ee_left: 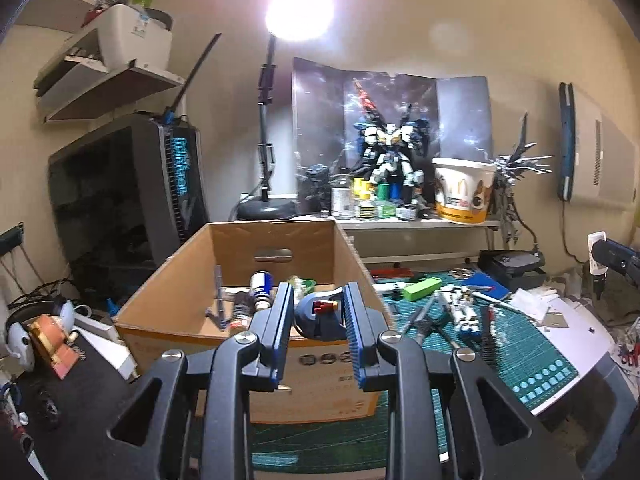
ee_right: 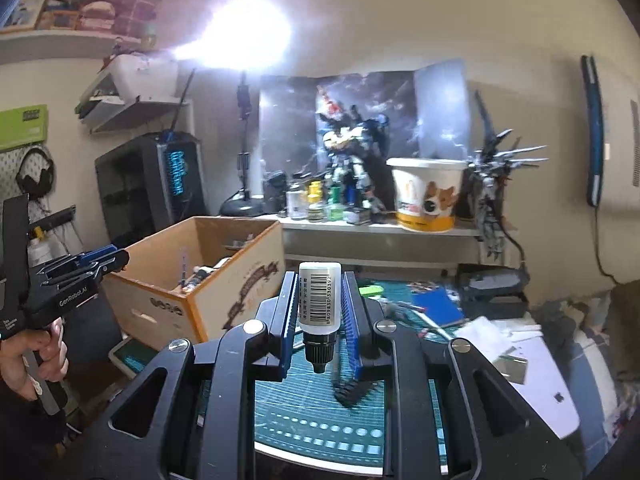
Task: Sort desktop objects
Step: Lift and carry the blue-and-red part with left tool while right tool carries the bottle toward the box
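A cardboard box (ee_left: 168, 280) stands on the green cutting mat (ee_left: 520, 356) and holds several small items, among them a can (ee_left: 261, 288). My left gripper (ee_left: 318, 308) is shut on a dark blue round object (ee_left: 318, 318) with a red part, at the box's near edge. The box also shows in the right wrist view (ee_right: 160, 280), at left. My right gripper (ee_right: 320, 300) is shut on a white bottle (ee_right: 319, 300) with a barcode and a black cap pointing down, held above the mat (ee_right: 288, 392). The left gripper (ee_right: 92, 264) shows there at far left.
On the mat right of the box lie a green block (ee_left: 420, 289), a white-blue model figure (ee_left: 460, 308), tools and a blue booklet (ee_left: 486, 283). A shelf (ee_left: 420, 224) behind holds paint jars, a robot model (ee_left: 390, 156) and a paper bucket (ee_left: 464, 190). A PC tower (ee_left: 132, 188) stands left.
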`<state>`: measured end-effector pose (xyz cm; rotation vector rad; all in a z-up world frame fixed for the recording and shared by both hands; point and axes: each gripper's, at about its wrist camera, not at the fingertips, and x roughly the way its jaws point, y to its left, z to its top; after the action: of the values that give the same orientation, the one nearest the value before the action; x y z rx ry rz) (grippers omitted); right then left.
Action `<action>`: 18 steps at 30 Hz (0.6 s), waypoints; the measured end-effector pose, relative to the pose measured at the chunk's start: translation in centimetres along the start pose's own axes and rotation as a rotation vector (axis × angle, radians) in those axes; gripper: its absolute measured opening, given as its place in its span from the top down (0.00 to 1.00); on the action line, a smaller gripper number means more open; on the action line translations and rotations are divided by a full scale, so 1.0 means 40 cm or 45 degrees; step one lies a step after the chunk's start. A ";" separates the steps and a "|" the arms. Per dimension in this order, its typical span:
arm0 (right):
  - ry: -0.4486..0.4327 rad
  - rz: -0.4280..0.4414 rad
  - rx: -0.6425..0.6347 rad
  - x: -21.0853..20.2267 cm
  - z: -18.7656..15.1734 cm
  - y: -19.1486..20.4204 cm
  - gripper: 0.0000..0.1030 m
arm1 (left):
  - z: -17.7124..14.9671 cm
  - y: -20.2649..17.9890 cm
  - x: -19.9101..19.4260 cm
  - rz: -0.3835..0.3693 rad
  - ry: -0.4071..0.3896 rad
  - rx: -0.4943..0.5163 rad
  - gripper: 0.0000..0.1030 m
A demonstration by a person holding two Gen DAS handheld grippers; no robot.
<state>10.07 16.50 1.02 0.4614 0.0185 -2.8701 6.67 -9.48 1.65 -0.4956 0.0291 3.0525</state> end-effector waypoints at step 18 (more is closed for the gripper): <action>0.061 0.296 -0.087 0.127 0.006 0.151 0.81 | -0.035 0.142 -0.058 0.236 0.038 -0.076 0.75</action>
<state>6.71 9.44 -0.19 0.4842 0.0663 -2.6217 9.04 -15.31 1.13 -0.5732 -0.0162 3.2347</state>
